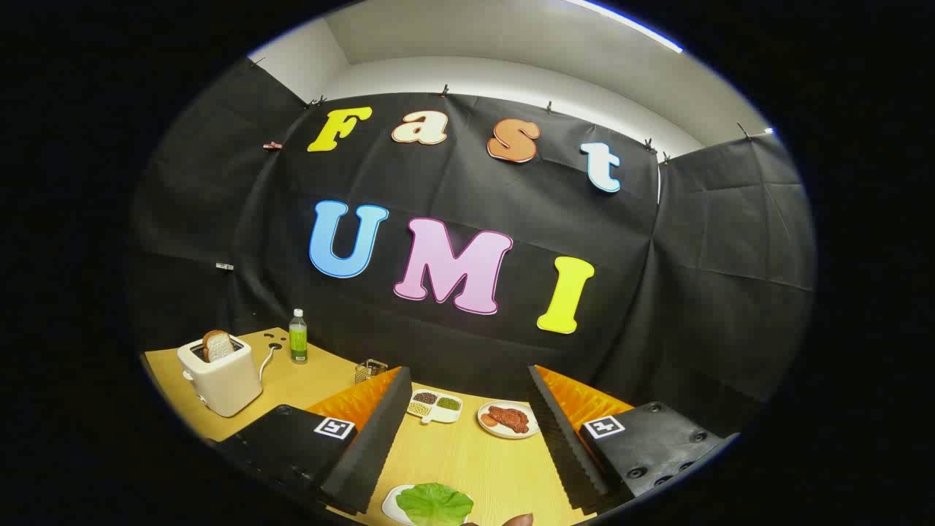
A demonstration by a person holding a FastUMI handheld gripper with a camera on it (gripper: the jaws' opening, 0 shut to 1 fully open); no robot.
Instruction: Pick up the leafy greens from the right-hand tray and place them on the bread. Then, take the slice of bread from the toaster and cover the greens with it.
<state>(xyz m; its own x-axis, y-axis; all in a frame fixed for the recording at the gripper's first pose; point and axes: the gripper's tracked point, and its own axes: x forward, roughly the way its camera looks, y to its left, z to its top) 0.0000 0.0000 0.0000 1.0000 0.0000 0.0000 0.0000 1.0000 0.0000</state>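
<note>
Hovering above the wooden table (467, 460), the gripper (467, 438) has its fingers spread wide, nothing between them. Leafy greens (434, 503): one broad, bright green leaf, veined, wavy edge, lying on a white tray (389, 504) between the fingers, low and near. Beyond: compartment dish of grains (435, 406), plate of meat (508, 419). Off left, white toaster (221, 376) with bread slice (218, 345) standing up; green bottle (298, 337) behind.

A staged recording booth, not a real kitchen; black cloth walls (467, 190) clipped up under a white ceiling; a wooden table (467, 460) set with a toaster (221, 380), a bottle (297, 336) and plated food props (508, 419).
</note>
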